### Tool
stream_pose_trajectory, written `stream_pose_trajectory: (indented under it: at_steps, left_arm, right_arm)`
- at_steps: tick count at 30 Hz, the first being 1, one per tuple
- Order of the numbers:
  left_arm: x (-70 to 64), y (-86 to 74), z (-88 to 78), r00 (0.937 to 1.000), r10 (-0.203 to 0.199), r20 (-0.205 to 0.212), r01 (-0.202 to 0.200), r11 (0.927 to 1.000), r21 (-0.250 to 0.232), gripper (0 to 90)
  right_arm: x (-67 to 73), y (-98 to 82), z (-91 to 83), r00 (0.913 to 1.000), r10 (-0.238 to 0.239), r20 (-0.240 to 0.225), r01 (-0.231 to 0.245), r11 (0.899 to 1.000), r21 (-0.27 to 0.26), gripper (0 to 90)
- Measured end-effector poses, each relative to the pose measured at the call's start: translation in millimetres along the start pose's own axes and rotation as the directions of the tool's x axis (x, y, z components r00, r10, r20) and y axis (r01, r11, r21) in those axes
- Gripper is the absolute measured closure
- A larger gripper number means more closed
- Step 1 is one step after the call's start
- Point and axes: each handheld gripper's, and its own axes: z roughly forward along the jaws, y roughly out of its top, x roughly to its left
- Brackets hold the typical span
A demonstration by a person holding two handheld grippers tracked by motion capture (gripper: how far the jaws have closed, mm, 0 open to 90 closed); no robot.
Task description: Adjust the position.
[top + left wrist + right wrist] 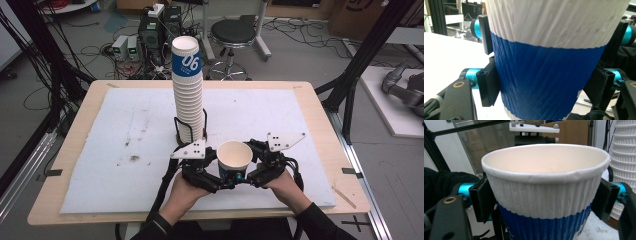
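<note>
A ribbed paper cup [234,156], white with a blue band, is held upright just above the white board near the table's front. My left gripper [220,179] comes in from the left and is shut on its lower blue part [549,82]; both pads [489,86] press on the wall. From the right, my right gripper [255,168] is shut on the upper white part [544,195], and the rim looks slightly squeezed. A tall stack of the same cups [188,95], the top one marked "06", stands in a black wire holder [178,131] just behind the left gripper.
A white foam board [125,150] covers most of the wooden table [325,107]. Black frame posts [360,60] rise at both sides. Behind the table are a stool [232,35], computer boxes and loose cables on the floor.
</note>
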Motion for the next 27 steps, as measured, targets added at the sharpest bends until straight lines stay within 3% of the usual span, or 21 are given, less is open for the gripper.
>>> stream_pose_trajectory:
  at_steps: [15,19,27]
  left_arm:
    - [0.8,-1.0,0.4,0.9995,0.031,-0.007,-0.031,0.9994,0.018,25.5]
    - [1.9,-0.5,-2.4,0.9983,0.032,-0.048,-0.031,0.9988,0.037,18.0]
    - [5.2,1.4,-19.1,0.9935,0.048,-0.103,-0.042,0.9973,0.06,14.7]
  right_arm:
    - [0.8,1.5,-2.2,1.0,0.003,0.008,-0.003,1.0,-0.009,20.1]
    - [0.1,2.3,-4.9,0.9998,0.001,0.02,-0.001,1.0,-0.019,20.2]
    - [-6.6,2.7,-17.4,0.9972,0.0,0.074,0.003,0.999,-0.037,20.3]
